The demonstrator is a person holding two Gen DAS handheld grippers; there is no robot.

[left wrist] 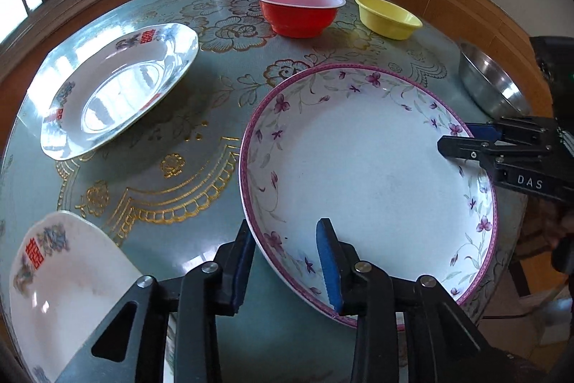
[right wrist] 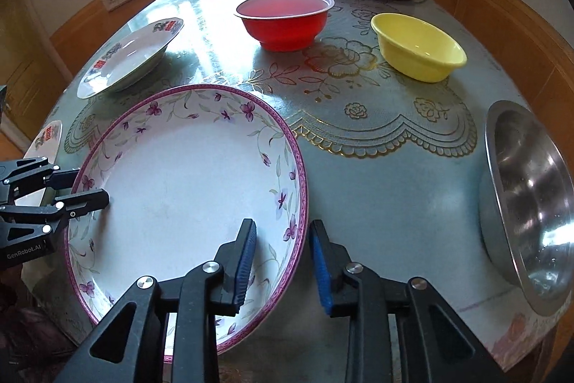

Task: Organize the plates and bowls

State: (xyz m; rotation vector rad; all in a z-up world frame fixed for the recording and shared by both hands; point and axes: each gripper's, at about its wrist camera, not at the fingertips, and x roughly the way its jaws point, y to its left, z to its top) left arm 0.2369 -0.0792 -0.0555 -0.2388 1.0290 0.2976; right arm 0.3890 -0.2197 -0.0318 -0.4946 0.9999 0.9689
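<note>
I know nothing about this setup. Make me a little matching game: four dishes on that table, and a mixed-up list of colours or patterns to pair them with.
Things:
1. large plate between both grippers
2. bowl by the lidded pot
3. bowl to its right
4. bowl at the table's right edge

Looks:
A. shiny metal
B. yellow
C. white with purple flowers
D. red

Pairs: 1-C, 2-D, 3-B, 4-A

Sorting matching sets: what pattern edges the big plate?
Purple flowers with a pink rim on the big plate; right wrist view.
</note>
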